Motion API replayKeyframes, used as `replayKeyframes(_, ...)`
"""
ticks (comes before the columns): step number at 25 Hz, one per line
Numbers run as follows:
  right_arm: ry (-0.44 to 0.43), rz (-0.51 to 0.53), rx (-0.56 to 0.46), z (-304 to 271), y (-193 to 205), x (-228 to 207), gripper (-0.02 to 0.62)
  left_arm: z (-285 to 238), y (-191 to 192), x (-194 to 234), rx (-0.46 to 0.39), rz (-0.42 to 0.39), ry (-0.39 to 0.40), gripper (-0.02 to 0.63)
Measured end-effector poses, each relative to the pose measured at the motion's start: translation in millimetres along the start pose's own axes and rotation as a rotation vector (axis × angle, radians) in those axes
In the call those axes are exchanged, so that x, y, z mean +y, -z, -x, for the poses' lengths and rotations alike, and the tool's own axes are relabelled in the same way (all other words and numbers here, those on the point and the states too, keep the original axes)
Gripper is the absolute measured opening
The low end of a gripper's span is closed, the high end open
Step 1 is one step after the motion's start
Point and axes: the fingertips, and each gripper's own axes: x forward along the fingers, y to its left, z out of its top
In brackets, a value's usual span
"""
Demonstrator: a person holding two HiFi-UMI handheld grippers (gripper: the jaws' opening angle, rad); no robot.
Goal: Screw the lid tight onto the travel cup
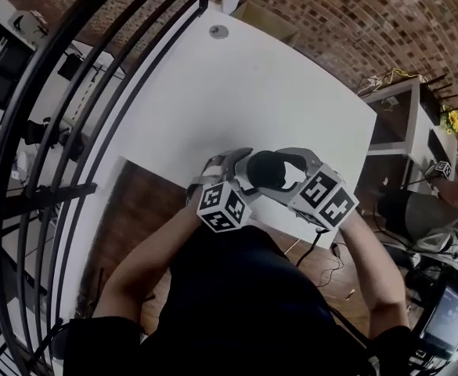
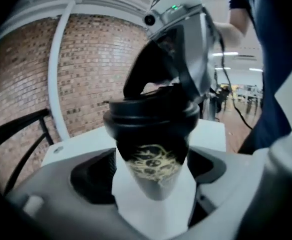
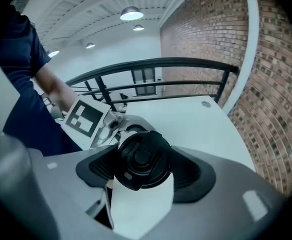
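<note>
A black travel cup (image 2: pixel 153 154) with a gold emblem is held in the air above the near edge of the white table (image 1: pixel 275 84). Its black lid (image 3: pixel 143 159) sits on top. My left gripper (image 2: pixel 150 174) straddles the cup's tapered body with its jaws wide, and white gaps show beside the lower cup. My right gripper (image 3: pixel 143 170) comes from the other side, with its jaws closed against the lid's rim. In the head view both grippers meet around the dark lid (image 1: pixel 266 169), the left gripper (image 1: pixel 244 171) beside the right gripper (image 1: pixel 285 172).
A black metal railing (image 1: pixel 72 92) curves along the table's left side. A small round grey disc (image 1: pixel 218 31) sits at the table's far end. Brick walls stand behind. A shelf unit with cables (image 1: pixel 405 108) and equipment are at the right.
</note>
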Motion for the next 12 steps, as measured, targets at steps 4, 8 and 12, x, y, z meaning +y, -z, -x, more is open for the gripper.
replayKeyframes(4,-0.137,0.201,0.022,0,-1,9,0.337,-1,-2,-7,0.007,-0.137,0.150,0.430)
replayKeyframes(8,-0.159,0.217,-0.001,0,-3,11,0.336,0,-4,-7,-0.029,-0.108,0.100,0.407)
replayKeyframes(12,-0.040,0.096,-0.015,0,-4,13,0.334,3,-3,-7,-0.035,-0.085,0.028,0.403)
